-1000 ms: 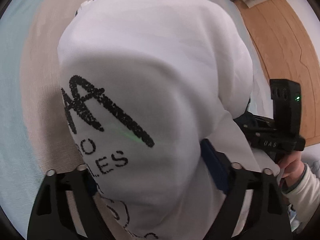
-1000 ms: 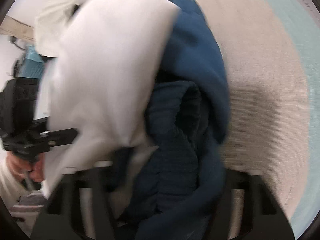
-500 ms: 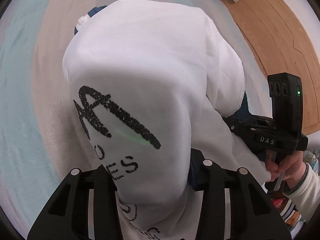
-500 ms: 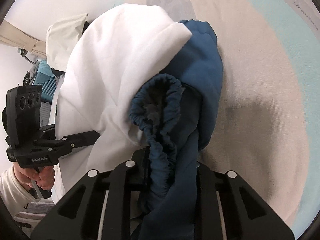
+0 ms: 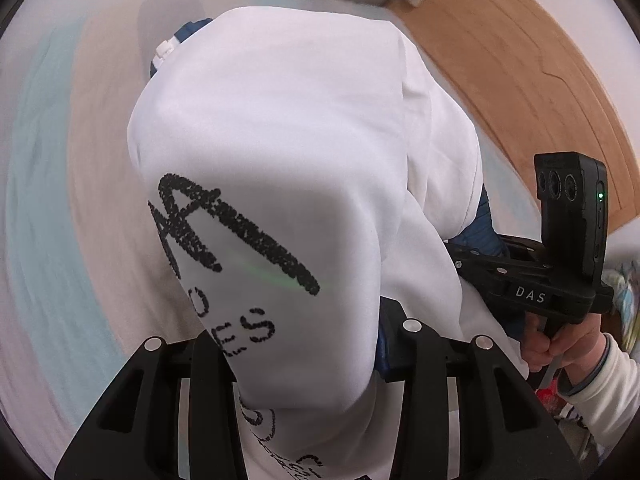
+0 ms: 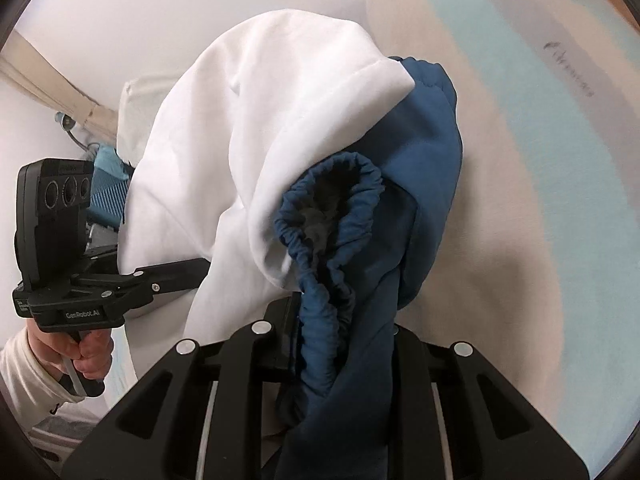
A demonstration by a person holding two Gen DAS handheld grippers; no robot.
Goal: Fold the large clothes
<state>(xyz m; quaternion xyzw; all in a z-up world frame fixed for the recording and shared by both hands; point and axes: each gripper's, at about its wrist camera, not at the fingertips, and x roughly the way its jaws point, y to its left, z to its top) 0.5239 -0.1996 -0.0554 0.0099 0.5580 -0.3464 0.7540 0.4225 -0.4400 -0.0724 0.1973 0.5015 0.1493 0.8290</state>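
Observation:
A large white garment with black lettering hangs bunched above the bed. My left gripper is shut on its white cloth, which fills the gap between the fingers. In the right wrist view the same garment shows a dark blue sleeve with an elastic cuff. My right gripper is shut on that blue cloth. Each view shows the other gripper held by a hand, its tips buried in the fabric: the right one, the left one.
Below lies a bed cover striped beige and pale blue. A wooden floor runs past the bed's far edge. A beige curtain, a white cloth and a light blue object stand at the left.
Both grippers have closed on the garment and risen with it, so the bed lies farther below. The blue cuff has swung up into plain sight.

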